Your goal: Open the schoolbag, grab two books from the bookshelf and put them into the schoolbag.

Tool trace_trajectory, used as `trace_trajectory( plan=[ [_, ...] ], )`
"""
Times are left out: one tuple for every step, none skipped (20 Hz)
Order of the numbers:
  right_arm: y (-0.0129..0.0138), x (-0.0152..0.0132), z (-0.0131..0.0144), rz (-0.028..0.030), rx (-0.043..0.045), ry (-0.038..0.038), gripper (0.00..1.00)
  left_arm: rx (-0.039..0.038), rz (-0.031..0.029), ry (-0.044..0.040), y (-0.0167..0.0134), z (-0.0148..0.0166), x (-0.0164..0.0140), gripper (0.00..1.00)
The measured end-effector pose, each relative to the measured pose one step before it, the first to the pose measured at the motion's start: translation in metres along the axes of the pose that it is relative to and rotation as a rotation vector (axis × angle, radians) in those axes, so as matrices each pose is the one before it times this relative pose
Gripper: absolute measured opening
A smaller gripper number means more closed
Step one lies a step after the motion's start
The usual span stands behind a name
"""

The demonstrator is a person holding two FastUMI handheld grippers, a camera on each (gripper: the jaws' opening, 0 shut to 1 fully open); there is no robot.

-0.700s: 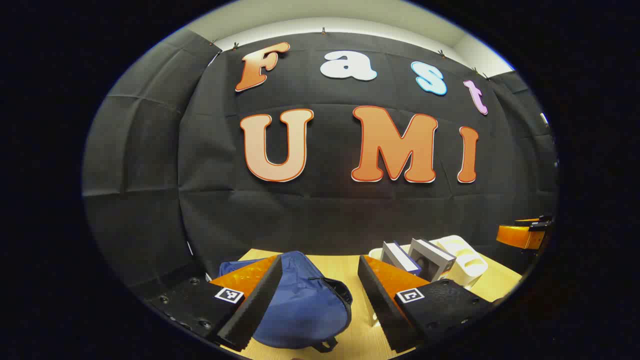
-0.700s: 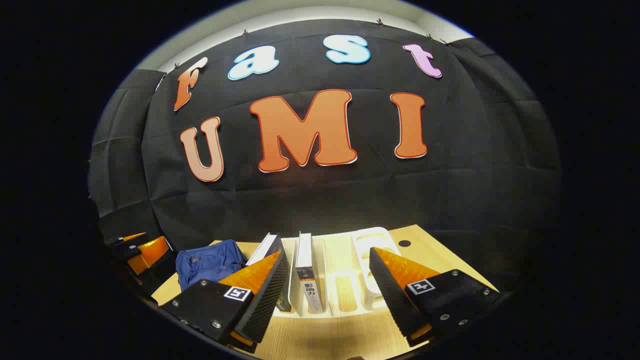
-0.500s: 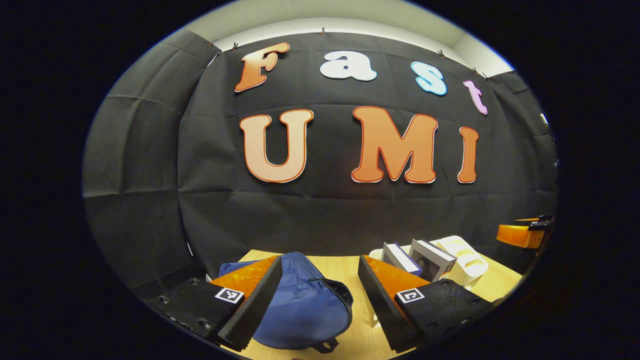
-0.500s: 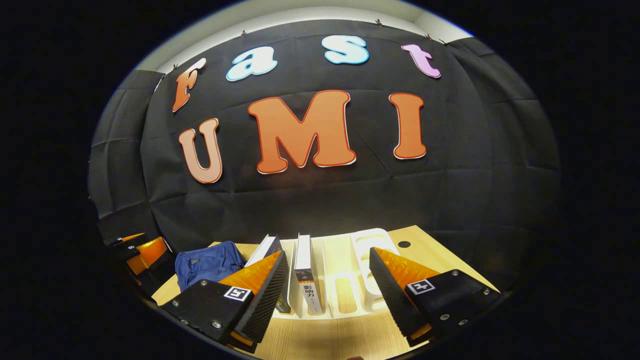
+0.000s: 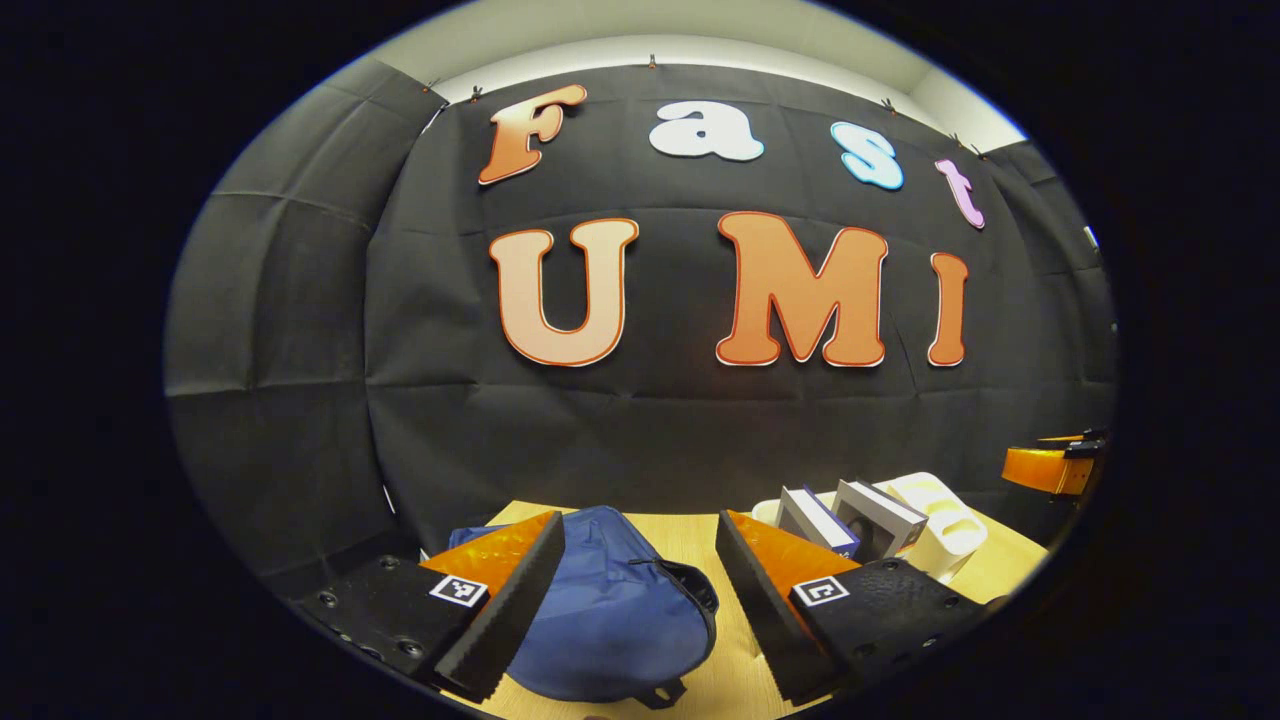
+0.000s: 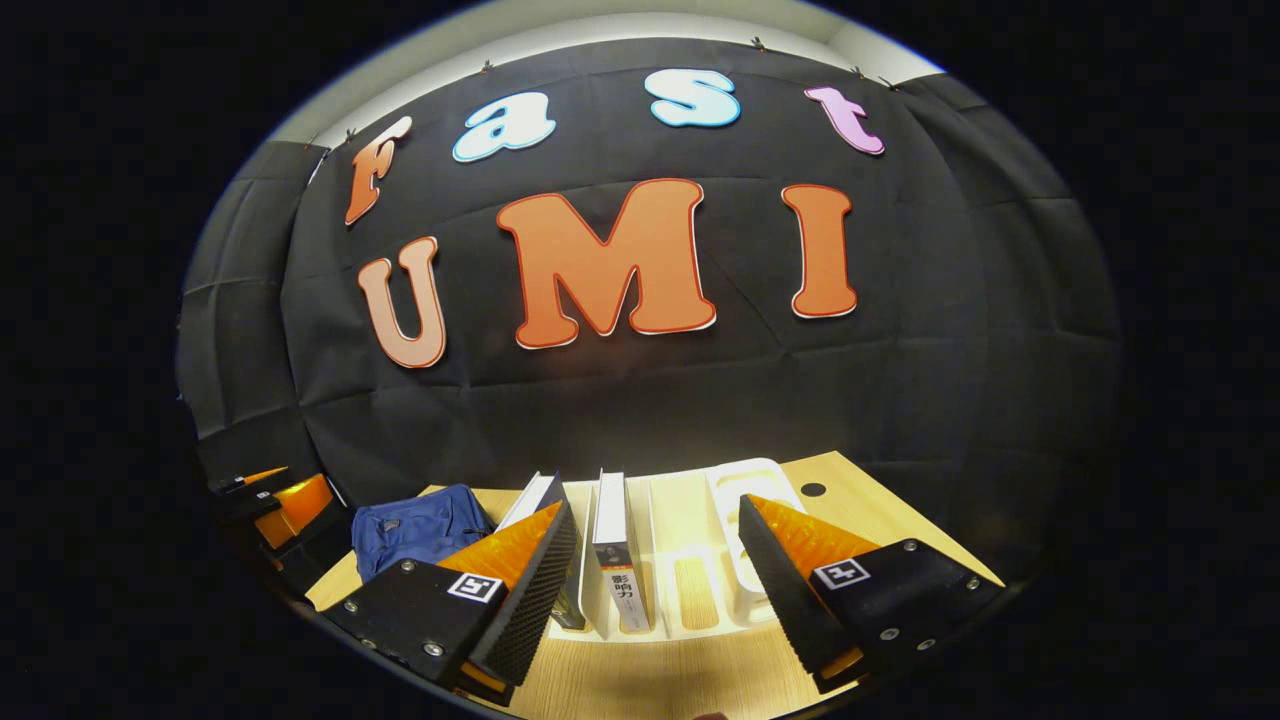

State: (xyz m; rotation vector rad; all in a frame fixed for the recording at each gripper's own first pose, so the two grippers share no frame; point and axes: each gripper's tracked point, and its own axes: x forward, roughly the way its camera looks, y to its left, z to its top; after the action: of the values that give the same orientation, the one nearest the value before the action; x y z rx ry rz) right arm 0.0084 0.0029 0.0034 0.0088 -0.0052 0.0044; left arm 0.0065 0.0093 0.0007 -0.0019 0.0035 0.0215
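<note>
Barely anything has shifted since a moment ago: in the left gripper view the schoolbag point(image 5: 610, 610) and the books have slid a touch to the right, so the left gripper point(image 5: 640, 610) has swung slightly left; the right gripper view looks the same. Left gripper hangs over the near edge of the wooden table point(image 5: 700, 535), fingers spread wide, nothing between them but air, with the blue schoolbag lying beyond. Its near end is cut off at the bottom, and whether the zip is open is hard to make out. Over to the right, two books point(image 5: 850, 515) stand in the white bookshelf point(image 5: 940, 515), whose base is hidden behind the finger. Right gripper point(image 6: 655, 590) is also spread wide, holding nothing, facing that bookshelf point(image 6: 700, 560). One book point(image 6: 615, 550) stands upright in a slot; the other book point(image 6: 535, 500) leans left, its lower part hidden behind the left finger. Schoolbag point(image 6: 420, 520) lies left of the bookshelf, and the left gripper point(image 6: 280, 505) shows at the far left edge, partly cut off.
</note>
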Motion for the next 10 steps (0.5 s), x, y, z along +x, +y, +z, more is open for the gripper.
trace_trajectory(
  plan=[
    [0.00016, -0.00016, -0.00031, -0.00057, 0.00002, -0.00024, 0.97, -0.00238, -0.00288, 0.00091, -0.00139, -0.0016, 0.00048, 0.95],
    [-0.00019, -0.00006, -0.00018, -0.0009, -0.00227, 0.00034, 0.97, -0.00214, -0.00303, -0.00138, -0.0011, -0.00036, -0.00018, 0.95],
    [-0.00004, -0.0003, -0.00069, -0.00133, -0.00247, -0.00078, 0.97, -0.00013, -0.00078, -0.00177, -0.00006, 0.00157, -0.00056, 0.94],
    [0.00007, -0.00075, -0.00011, -0.00012, -0.00254, 0.00046, 0.97, 0.00089, -0.00075, -0.00067, 0.00053, 0.00027, -0.00043, 0.95],
    [-0.00005, -0.00002, -0.00107, 0.00052, -0.0009, 0.0009, 0.97, 0.00209, -0.00017, -0.00051, 0.00034, 0.00023, 0.00046, 0.95],
    [-0.00014, -0.00046, -0.00011, 0.0007, -0.00015, 0.00126, 0.97, 0.00296, -0.00148, 0.00159, -0.00125, -0.00182, -0.00039, 0.95],
    [0.00017, -0.00078, -0.00017, -0.00048, 0.00062, 0.00059, 0.97, 0.00271, 0.00195, -0.00042, 0.00089, 0.00081, -0.00058, 0.94],
    [-0.0008, -0.00052, 0.00011, -0.00125, 0.00168, 0.00016, 0.97, 0.00252, 0.00066, 0.00012, 0.00085, 0.00005, -0.00049, 0.94],
    [0.00013, -0.00004, 0.00048, -0.00031, 0.00222, 0.00007, 0.97, 0.00182, 0.00078, 0.00006, 0.00067, 0.00091, -0.00026, 0.94],
    [-0.00056, -0.00039, 0.00004, -0.00039, 0.00201, 0.00039, 0.97, 0.00146, 0.00101, 0.00152, -0.00007, -0.00108, -0.00025, 0.94]
  ],
)
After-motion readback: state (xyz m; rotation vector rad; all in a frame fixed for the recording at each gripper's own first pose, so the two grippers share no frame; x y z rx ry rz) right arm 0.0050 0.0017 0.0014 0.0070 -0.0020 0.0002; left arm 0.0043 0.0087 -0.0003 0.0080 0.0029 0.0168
